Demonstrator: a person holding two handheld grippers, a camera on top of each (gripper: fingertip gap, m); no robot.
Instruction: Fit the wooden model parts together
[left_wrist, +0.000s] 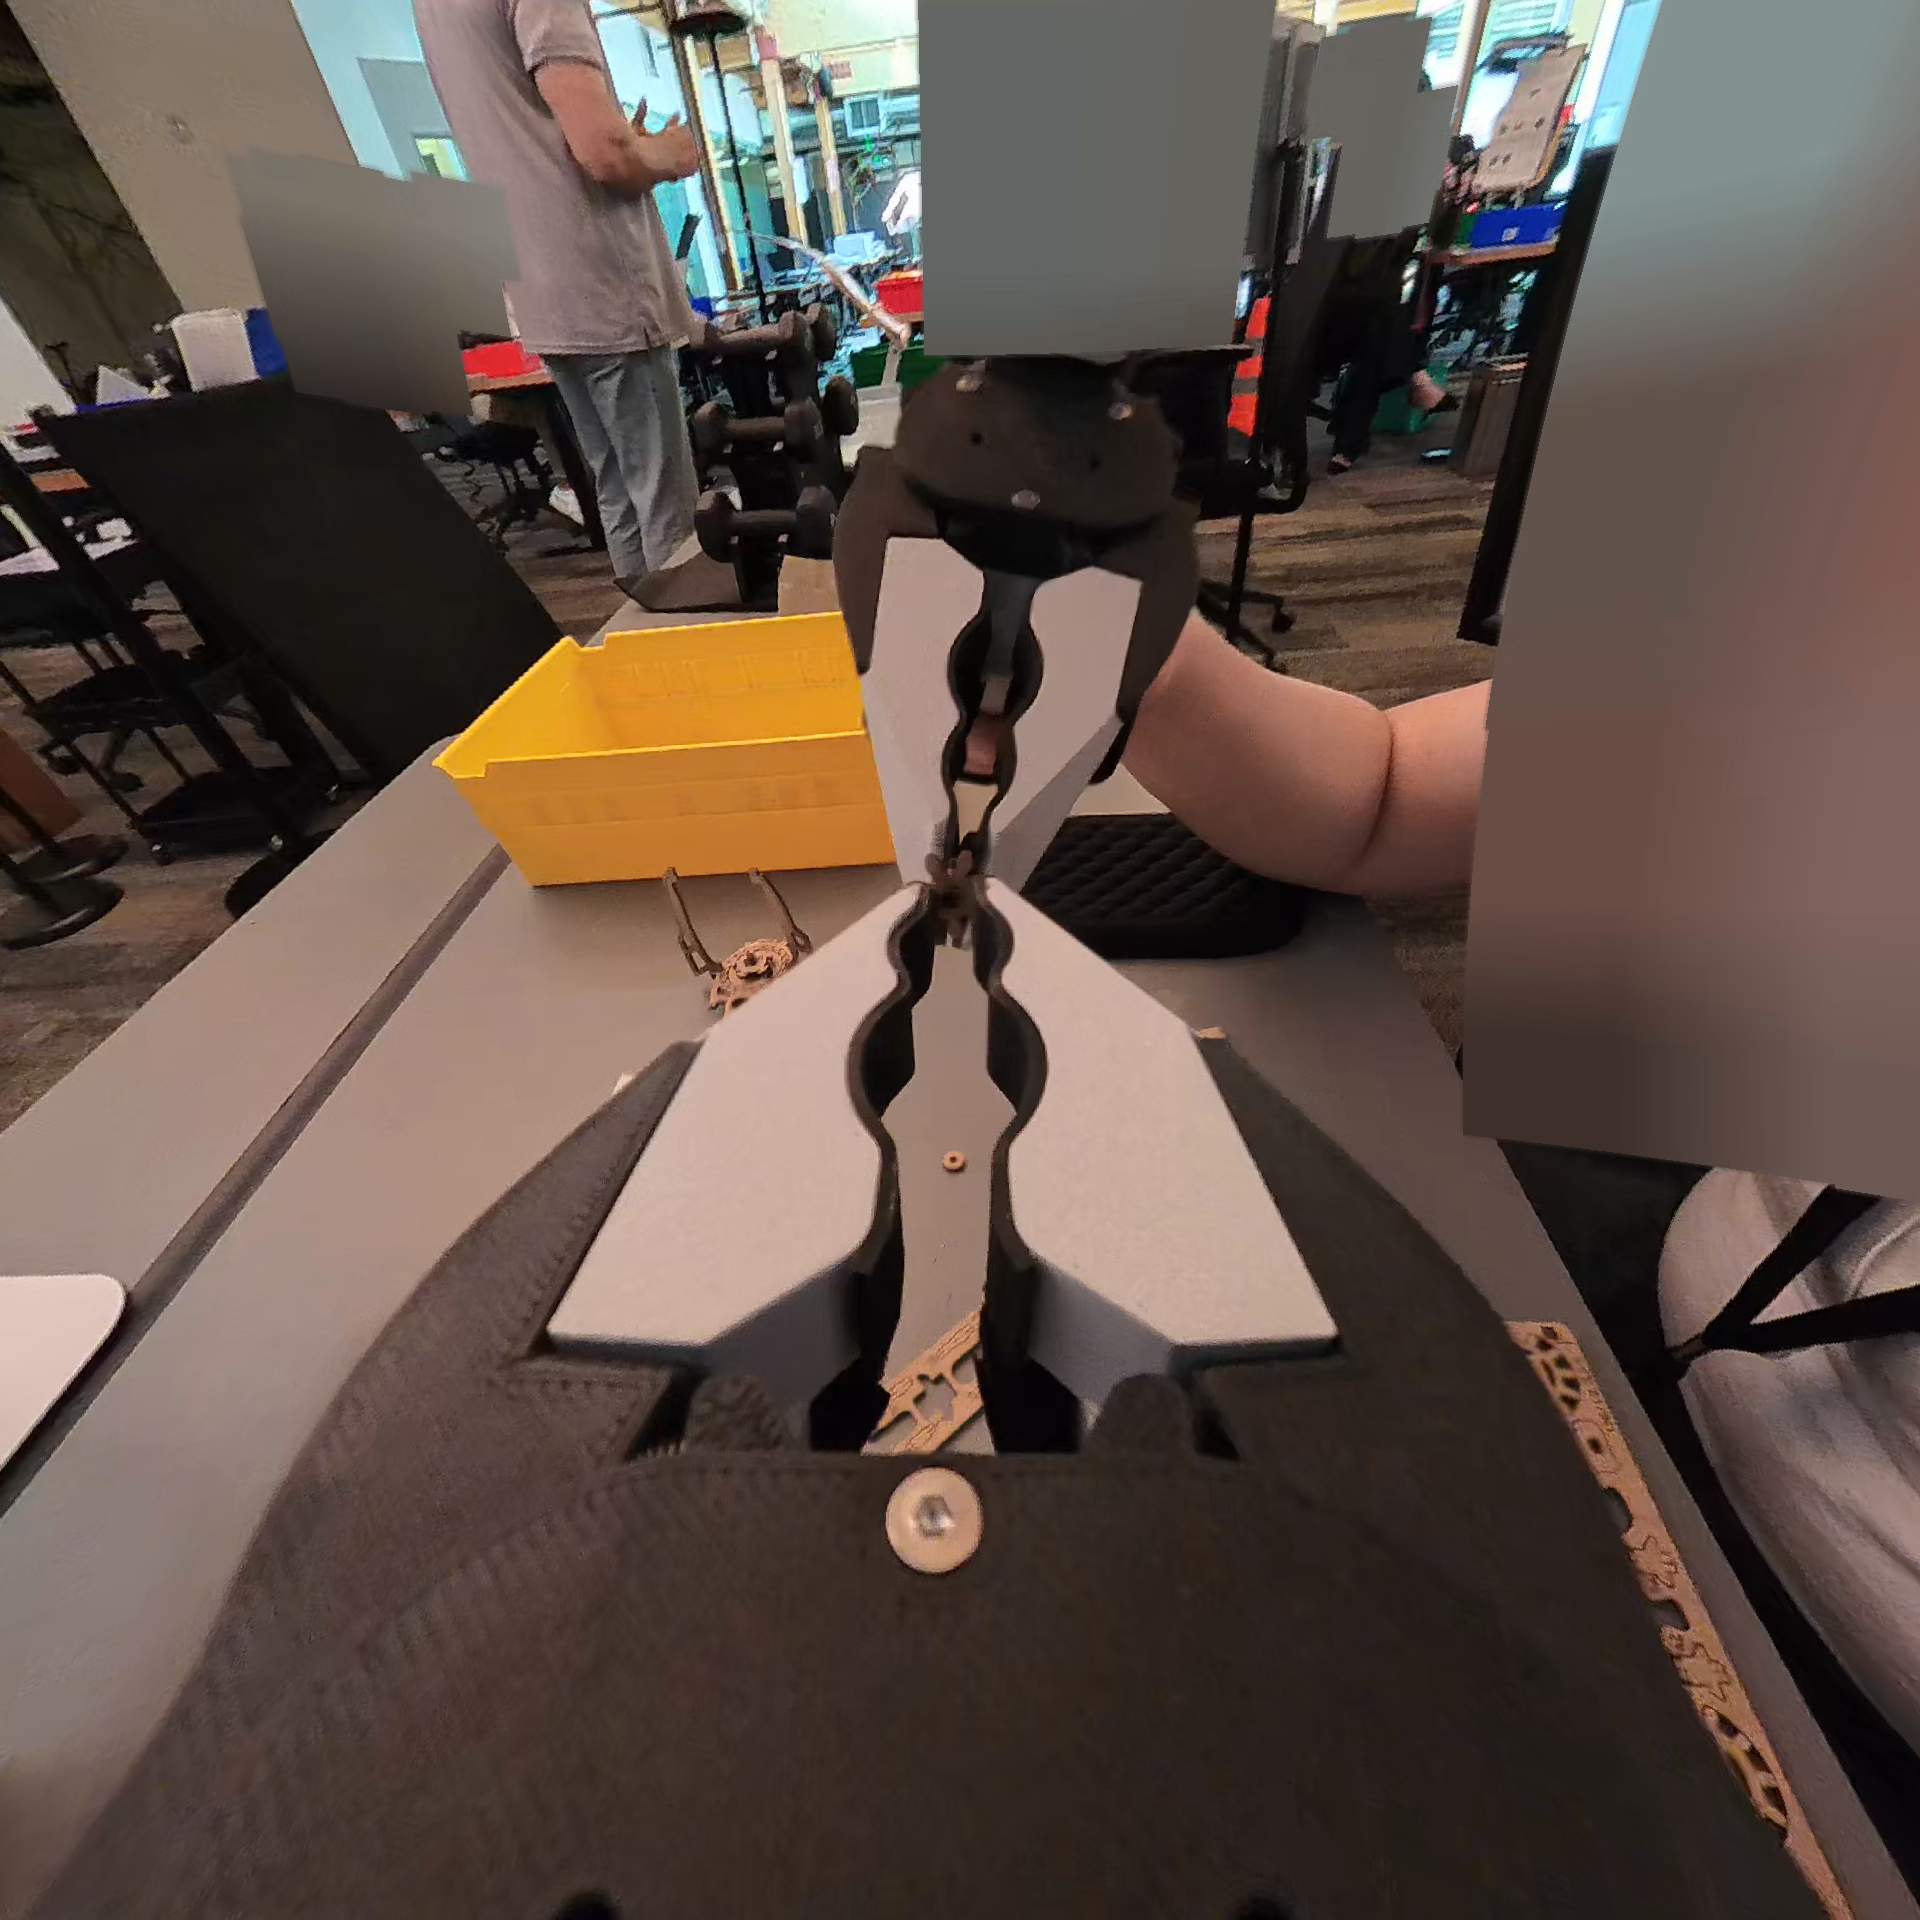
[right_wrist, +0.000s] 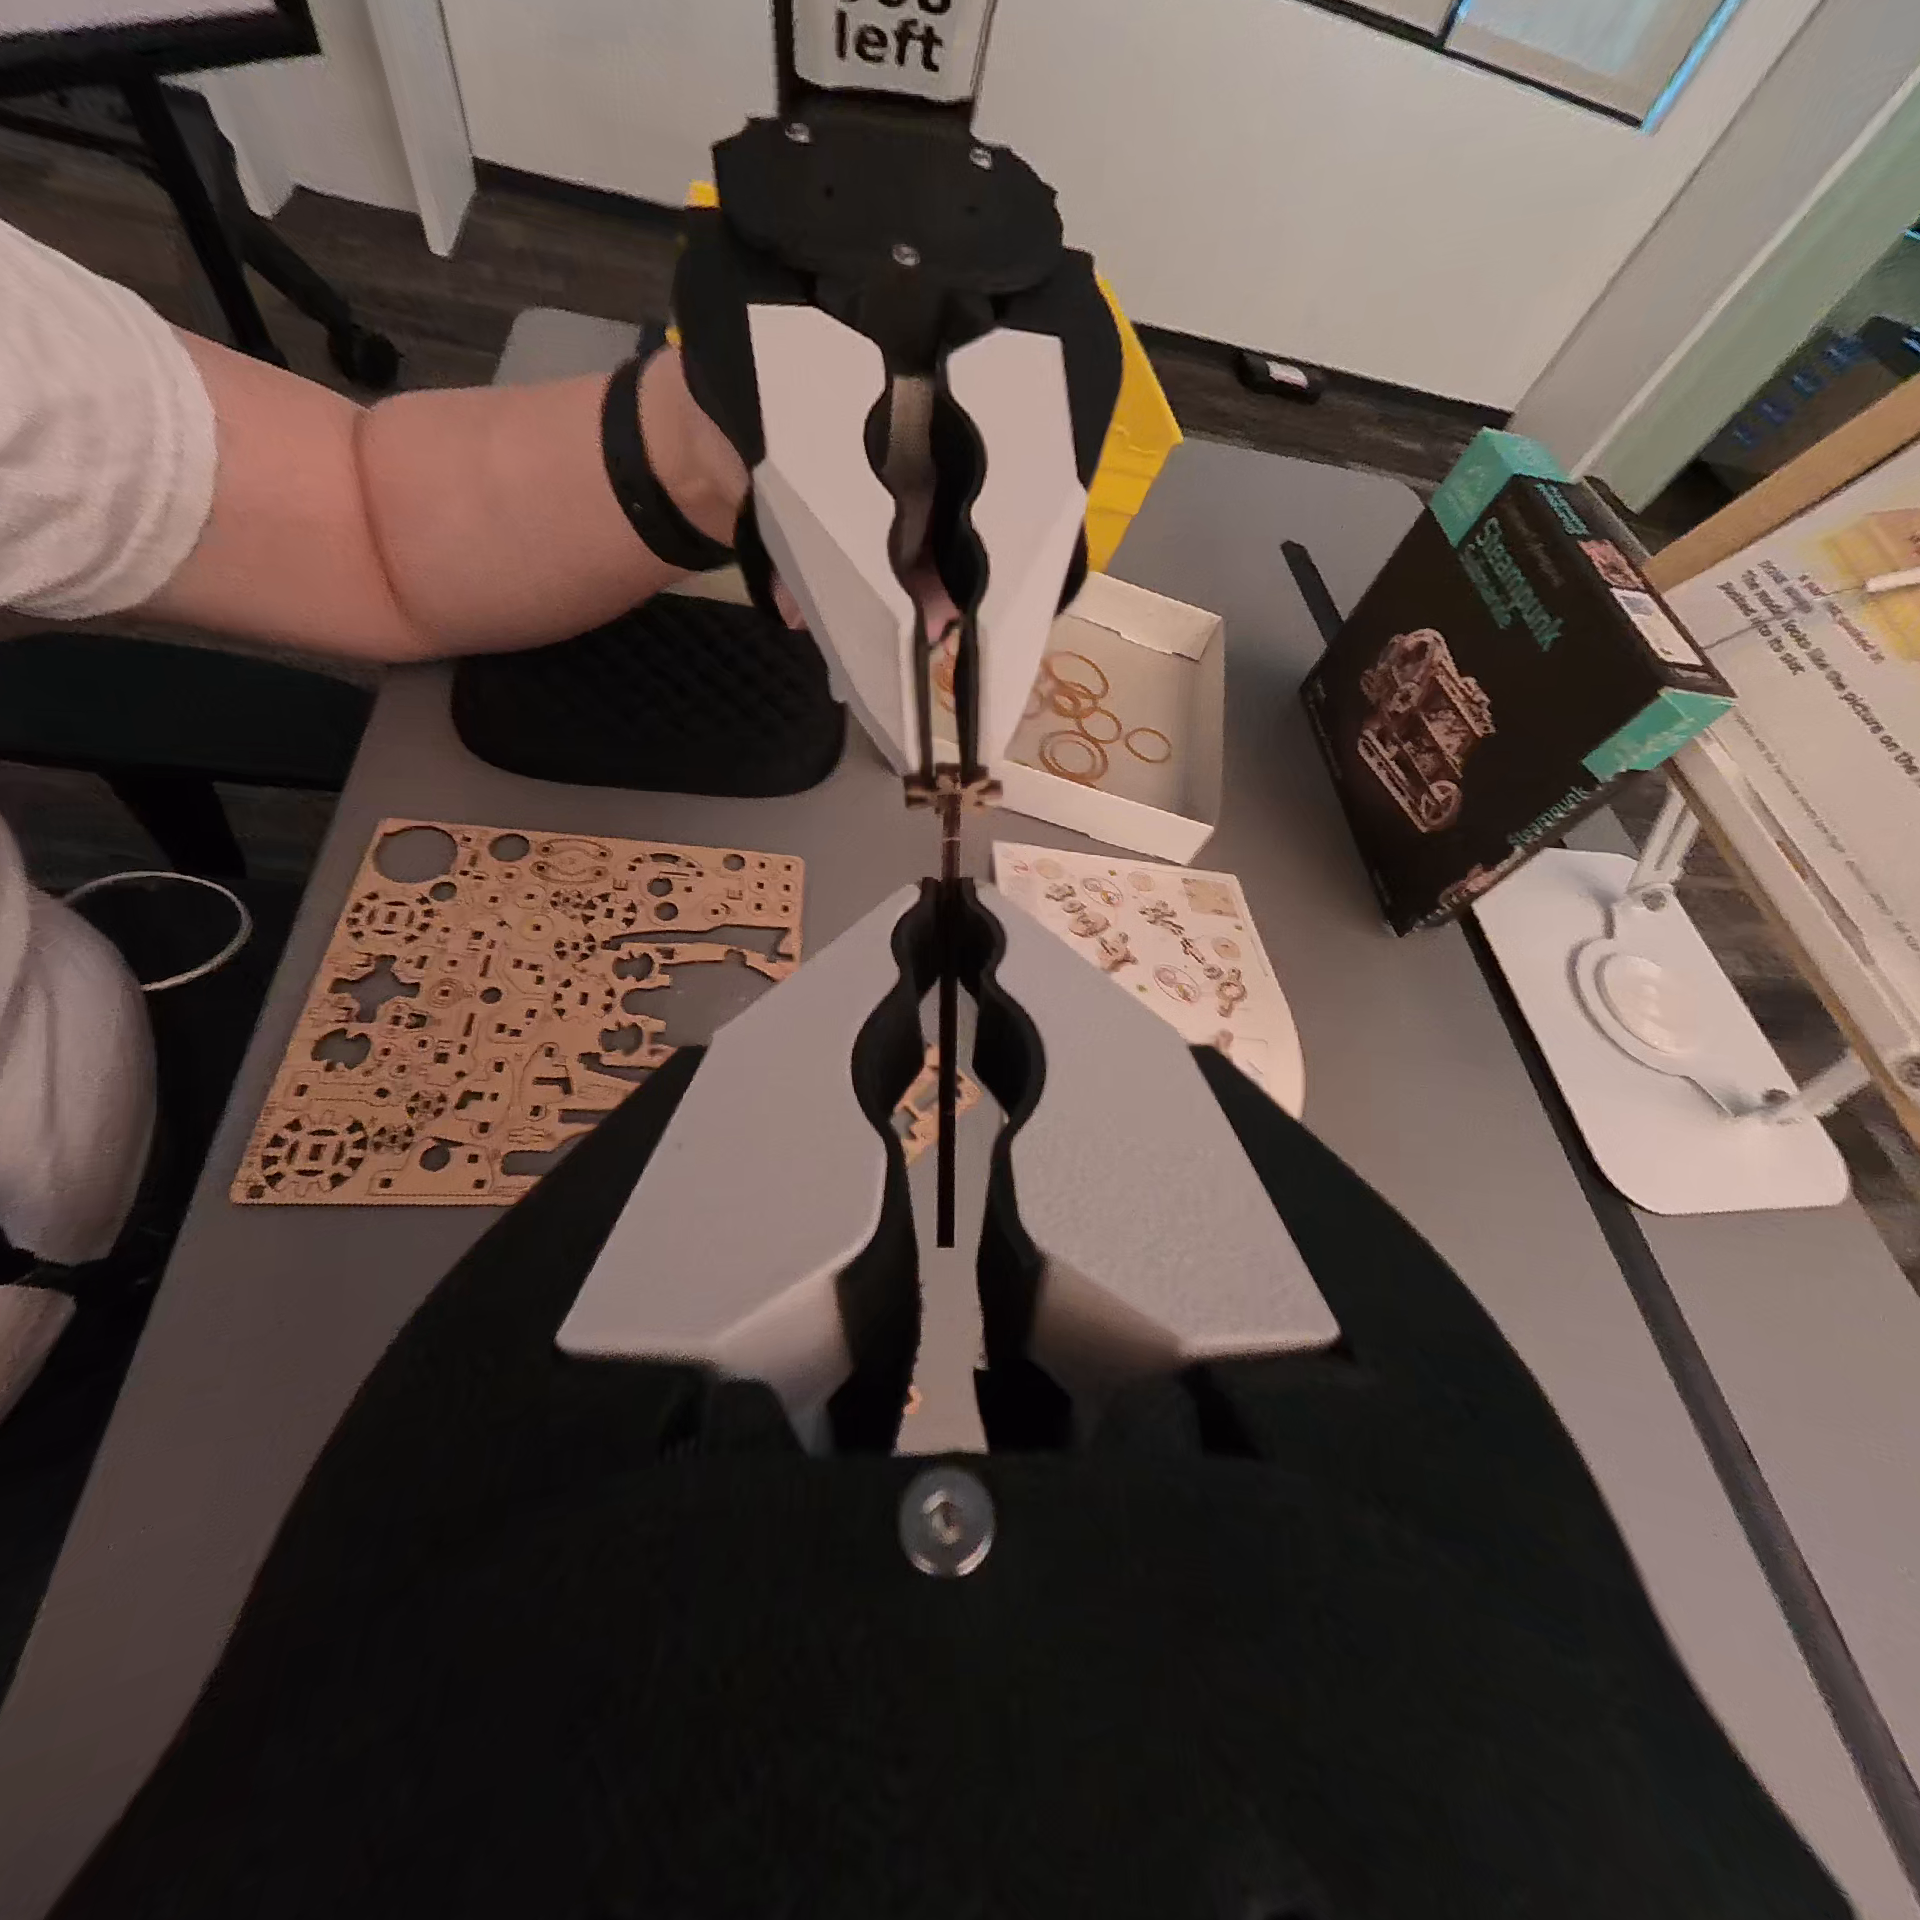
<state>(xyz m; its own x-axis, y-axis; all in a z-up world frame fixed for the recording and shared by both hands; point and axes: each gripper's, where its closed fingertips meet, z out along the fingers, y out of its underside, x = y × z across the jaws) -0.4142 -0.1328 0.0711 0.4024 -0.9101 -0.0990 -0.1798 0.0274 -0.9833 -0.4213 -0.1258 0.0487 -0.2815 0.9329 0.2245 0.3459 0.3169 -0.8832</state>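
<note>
— Between my two grippers, what is held?
— My left gripper (left_wrist: 948, 914) pinches a small wooden part (right_wrist: 948, 787); my right gripper (right_wrist: 943, 894) clamps a thin wooden strip (right_wrist: 944, 1091) edge-on, tips nearly meeting above the table (right_wrist: 1351, 1039).

Even indoor light, fisheye edges, slight blur
</note>
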